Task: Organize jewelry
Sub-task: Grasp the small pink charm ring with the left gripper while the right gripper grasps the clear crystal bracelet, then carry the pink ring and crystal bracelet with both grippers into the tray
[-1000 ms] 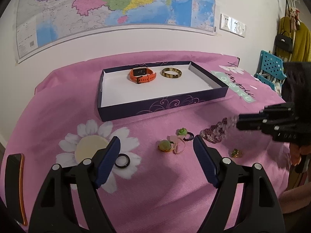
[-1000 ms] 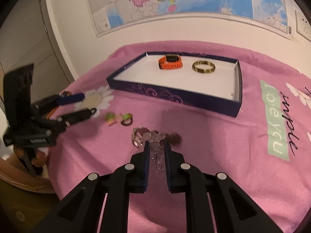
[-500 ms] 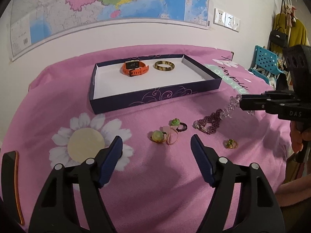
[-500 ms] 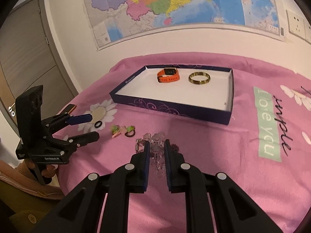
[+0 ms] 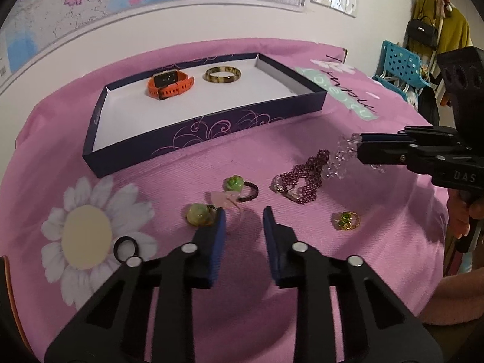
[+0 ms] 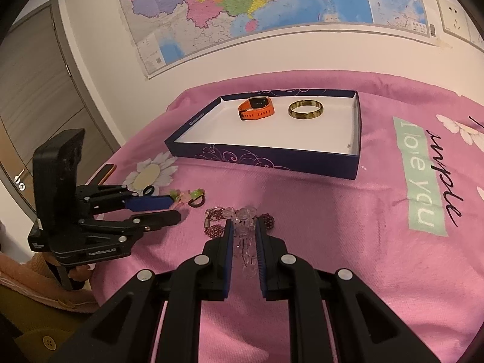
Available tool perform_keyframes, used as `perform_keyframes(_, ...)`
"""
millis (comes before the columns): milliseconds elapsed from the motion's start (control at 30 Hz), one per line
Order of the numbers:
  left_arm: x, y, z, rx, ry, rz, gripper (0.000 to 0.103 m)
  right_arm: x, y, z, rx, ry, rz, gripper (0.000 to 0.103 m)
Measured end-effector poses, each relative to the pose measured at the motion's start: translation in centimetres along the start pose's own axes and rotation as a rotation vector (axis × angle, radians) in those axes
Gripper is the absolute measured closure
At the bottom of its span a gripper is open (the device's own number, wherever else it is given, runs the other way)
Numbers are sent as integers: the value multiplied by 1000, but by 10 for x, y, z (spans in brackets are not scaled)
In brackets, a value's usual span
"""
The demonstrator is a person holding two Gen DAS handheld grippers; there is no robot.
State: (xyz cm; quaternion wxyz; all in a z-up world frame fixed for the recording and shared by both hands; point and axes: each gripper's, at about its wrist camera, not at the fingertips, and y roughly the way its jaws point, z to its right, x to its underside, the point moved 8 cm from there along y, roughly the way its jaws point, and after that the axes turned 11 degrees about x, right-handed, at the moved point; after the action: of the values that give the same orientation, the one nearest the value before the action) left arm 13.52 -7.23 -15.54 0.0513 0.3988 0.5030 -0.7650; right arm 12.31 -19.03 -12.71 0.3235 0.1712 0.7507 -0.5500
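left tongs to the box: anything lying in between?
Yes. In the left wrist view, three small pieces lie between the left tongs and the box: a pale green bead ring, a pink piece and a green flower ring. Beyond them, bare pink cloth.

Clear bead bracelet lifted; orange watch, bangle in box.

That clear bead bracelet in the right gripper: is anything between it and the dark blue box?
Nothing visible. Bare pink cloth lies between the clear bead bracelet in the right gripper and the dark blue box, whose near wall it must clear.
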Motion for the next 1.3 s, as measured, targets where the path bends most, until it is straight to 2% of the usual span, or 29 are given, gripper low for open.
perform_keyframes(33, 0, 1, -1, 4, -5, -4, 93, 0, 0, 0, -2, 1, 1, 90)
perform_keyframes(67, 0, 2, -2, 6, -15, -8, 96, 0, 0, 0, -3, 2, 2, 90)
perform_keyframes(133, 0, 3, -5, 5, -26, -6, 98, 0, 0, 0, -4, 2, 2, 90)
perform_keyframes(300, -2, -3, -6, 11, -46, 15, 100, -1, -1, -1, -5, 2, 8, 90)
perform_keyframes(567, -10, -28, -10, 72, -80, 76, 100, -8, -7, -3, -17, -1, 32, 90)
perform_keyframes(733, -21, -39, -12, 67, -72, 110, 100, -20, -10, -6, -22, -17, 58, 90)
perform_keyframes(1067, -57, -44, -32, 22, -59, 171, 100, -69, 0, -4, -6, -51, 127, 90)
perform_keyframes(1300, -87, -35, -53, 8, -63, 195, 100, -103, 28, 12, 24, -50, 122, 90)
